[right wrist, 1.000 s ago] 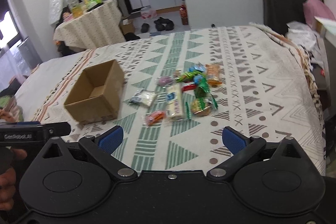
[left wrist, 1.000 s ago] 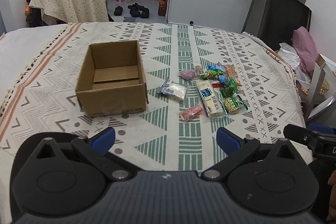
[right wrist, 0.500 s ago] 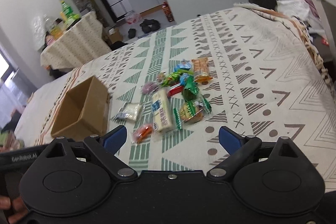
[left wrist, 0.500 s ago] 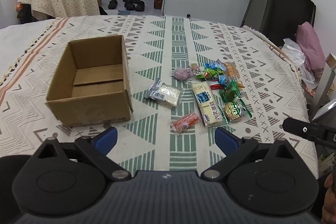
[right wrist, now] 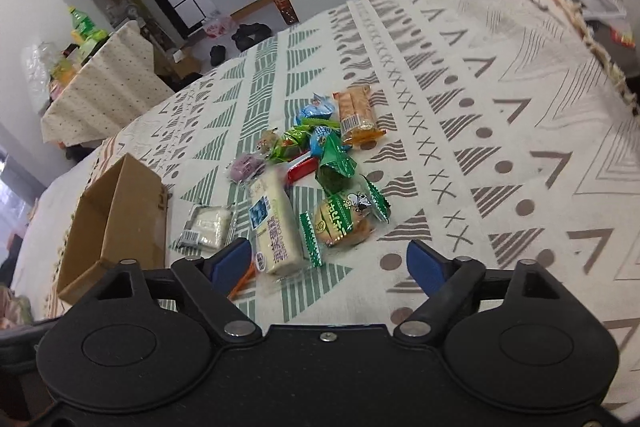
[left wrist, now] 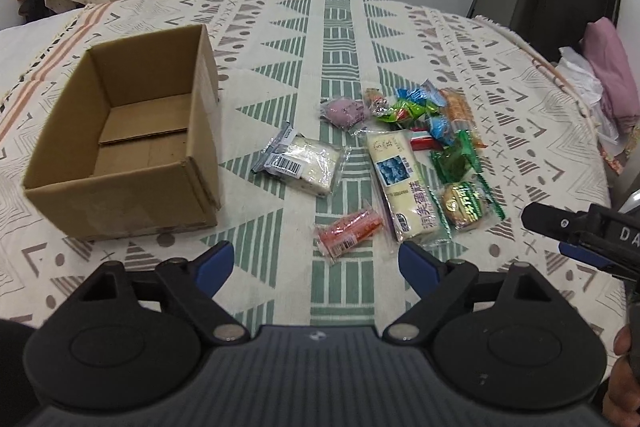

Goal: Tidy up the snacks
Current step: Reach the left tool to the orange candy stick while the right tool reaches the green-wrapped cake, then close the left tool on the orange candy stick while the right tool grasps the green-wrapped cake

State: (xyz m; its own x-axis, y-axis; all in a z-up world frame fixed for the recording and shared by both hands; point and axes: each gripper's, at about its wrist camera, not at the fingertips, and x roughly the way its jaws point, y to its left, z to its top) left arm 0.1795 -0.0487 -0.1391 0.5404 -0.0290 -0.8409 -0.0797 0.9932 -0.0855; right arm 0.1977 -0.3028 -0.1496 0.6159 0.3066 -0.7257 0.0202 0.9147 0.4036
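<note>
Both sets of jaws are closing from wide, with nothing pressed between either pair. The left gripper (left wrist: 316, 261) is held just short of the small orange-red snack sachet (left wrist: 348, 230); the right gripper (right wrist: 330, 263) is held near the long cream-white cake packet (right wrist: 276, 223) and the round green-wrapped pastry (right wrist: 344, 219).

The open brown cardboard box (left wrist: 120, 131) sits empty at the left of the patterned cloth-covered surface (left wrist: 336, 43); it cannot be told whether this is a bed or a worktop. All snacks lie loose to the box's right, none boxed yet.

Risks, judged:
- Wrappers are thin and slick, so a sachet is likely pinched by its edge and dropped.
- Far pile is overlapped: green candy wrappers (left wrist: 404, 109), blue candy wrappers (right wrist: 316, 109) and orange cracker pack (right wrist: 358, 111). Neighbours may be dragged along.
- Grippers are close together; a clash is possible over the cake packet.
- Clear barcode-labelled packet (left wrist: 302, 165) lies between the box and the pile, in the carry path.
</note>
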